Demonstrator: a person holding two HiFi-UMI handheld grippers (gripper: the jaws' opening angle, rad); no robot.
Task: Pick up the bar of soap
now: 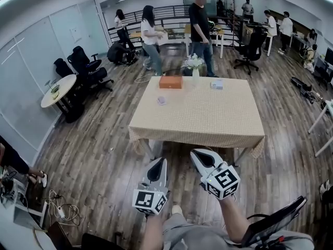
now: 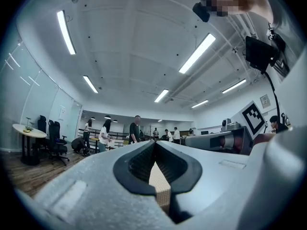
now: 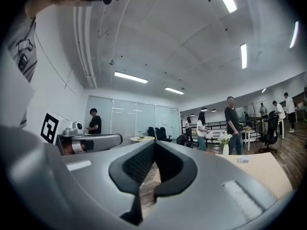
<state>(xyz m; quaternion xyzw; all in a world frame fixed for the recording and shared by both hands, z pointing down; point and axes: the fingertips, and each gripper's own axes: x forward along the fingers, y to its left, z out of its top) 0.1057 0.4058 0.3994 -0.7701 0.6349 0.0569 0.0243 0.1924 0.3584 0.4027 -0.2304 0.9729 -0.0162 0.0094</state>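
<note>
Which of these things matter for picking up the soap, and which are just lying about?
For the job:
- left gripper and right gripper, both shut and empty
- table
- the soap: either the small round thing or the pale packet; too small to tell which

Lying about:
- orange box
- vase of flowers
- office chairs
- round side table

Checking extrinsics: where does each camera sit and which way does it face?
Head view: on the person's head, aimed forward and steeply down at the table; left claw, right claw and forearms show.
Left gripper view: on the left claw, looking along its shut jaws, tilted up at the ceiling; right claw's marker cube at right.
Right gripper view: on the right claw, jaws shut, tilted up; left claw's marker cube at left.
Shared: head and right gripper views both show the flower vase.
</note>
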